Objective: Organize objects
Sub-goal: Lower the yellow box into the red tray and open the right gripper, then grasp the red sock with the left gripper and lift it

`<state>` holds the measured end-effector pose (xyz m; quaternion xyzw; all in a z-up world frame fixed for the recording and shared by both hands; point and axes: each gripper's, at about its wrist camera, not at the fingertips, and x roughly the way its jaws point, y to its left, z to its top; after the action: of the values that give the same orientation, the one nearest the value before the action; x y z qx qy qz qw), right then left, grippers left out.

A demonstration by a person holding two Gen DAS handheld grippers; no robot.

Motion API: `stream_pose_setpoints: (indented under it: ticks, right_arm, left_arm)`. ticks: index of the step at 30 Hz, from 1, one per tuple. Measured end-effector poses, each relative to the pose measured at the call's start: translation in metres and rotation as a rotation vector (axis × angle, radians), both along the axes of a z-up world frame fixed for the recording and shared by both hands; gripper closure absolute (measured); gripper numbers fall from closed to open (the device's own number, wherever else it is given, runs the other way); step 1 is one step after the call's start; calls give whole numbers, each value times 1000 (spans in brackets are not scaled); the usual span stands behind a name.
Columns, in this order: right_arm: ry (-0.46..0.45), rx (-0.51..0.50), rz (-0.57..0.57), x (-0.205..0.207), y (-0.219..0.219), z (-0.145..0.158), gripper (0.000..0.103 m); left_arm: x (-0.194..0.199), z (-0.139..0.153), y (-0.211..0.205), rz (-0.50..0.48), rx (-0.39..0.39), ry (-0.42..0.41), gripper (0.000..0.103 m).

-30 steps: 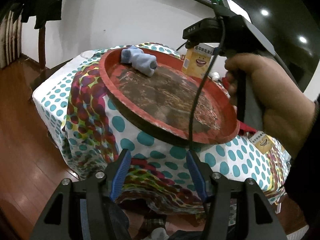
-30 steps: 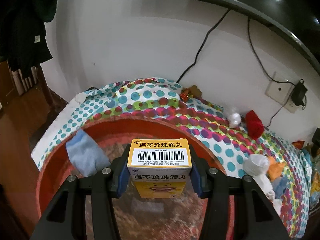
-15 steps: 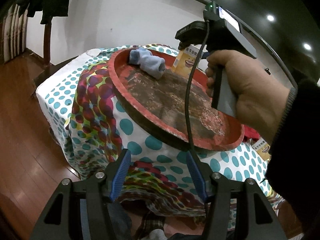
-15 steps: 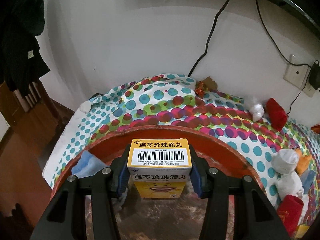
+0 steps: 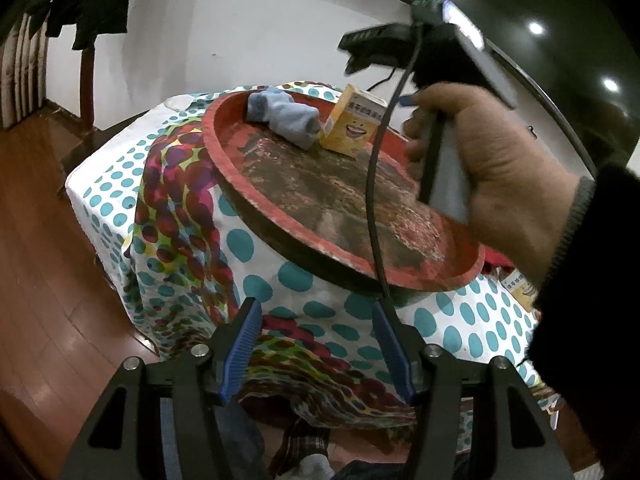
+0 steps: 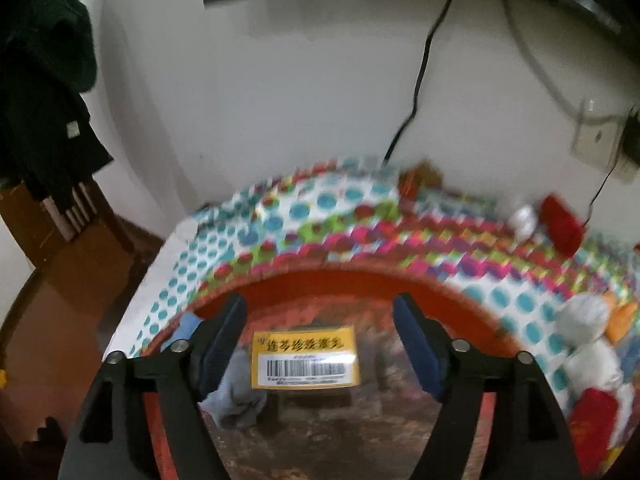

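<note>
A yellow medicine box (image 6: 306,357) stands in the round red tray (image 6: 360,280), below and between the blue pads of my right gripper (image 6: 320,344), whose jaws are opening and clear of the box on both sides. In the left wrist view the same box (image 5: 354,120) stands at the tray's (image 5: 248,200) far side next to a rolled blue sock (image 5: 286,114), with a person's hand (image 5: 492,160) holding the right gripper above the tray. My left gripper (image 5: 318,344) hangs open and empty over the table's front edge.
The tray lies on a polka-dot tablecloth (image 5: 192,216). White and red rolled socks (image 6: 588,332) and another yellow box (image 5: 520,286) lie on the cloth to the right. A wooden floor (image 5: 48,280) lies to the left, and a wall with cables and a socket (image 6: 596,136) stands behind.
My right gripper let go of the yellow box, which now stands in the tray next to the blue sock. The right hand has drawn back slightly. The left gripper has stayed still.
</note>
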<state>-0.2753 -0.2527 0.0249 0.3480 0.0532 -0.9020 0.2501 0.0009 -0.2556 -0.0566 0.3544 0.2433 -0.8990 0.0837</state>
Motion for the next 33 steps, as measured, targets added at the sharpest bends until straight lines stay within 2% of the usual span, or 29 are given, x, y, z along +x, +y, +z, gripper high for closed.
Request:
stream_pose_setpoints:
  ticks: [4, 6, 10, 16, 19, 21, 22, 24, 27, 30, 33]
  right_arm:
    - [151, 7, -58, 17, 44, 29, 11]
    - [204, 21, -115, 21, 79, 33, 9]
    - [216, 39, -282, 14, 179, 18, 7]
    - [160, 74, -601, 1, 347, -26, 6]
    - [93, 60, -704, -1, 415, -51, 6]
    - [29, -7, -762, -3, 454, -62, 5]
    - [-7, -115, -786, -2, 477, -66, 5]
    - [-42, -196, -829, 0, 496, -72, 5]
    - [-143, -280, -858, -6, 514, -87, 5]
    - [-136, -305, -843, -7, 516, -87, 3]
    - [-139, -302, -827, -8, 513, -87, 2]
  left_arm:
    - [0, 2, 5, -20, -25, 12, 44]
    - [1, 3, 9, -32, -37, 18, 44]
    - [1, 6, 23, -77, -78, 44, 44]
    - [-1, 7, 66, -230, -177, 81, 44]
    - [-2, -1, 92, -297, -269, 99, 44]
    - [-5, -10, 109, -351, -322, 75, 44]
    - [-7, -13, 117, -375, -335, 68, 44]
    - [-12, -16, 131, -415, -337, 65, 44]
    - [-26, -14, 150, -461, -330, 61, 44]
    - [-56, -4, 165, -457, -350, 47, 44]
    - [-89, 13, 178, -424, -342, 66, 44]
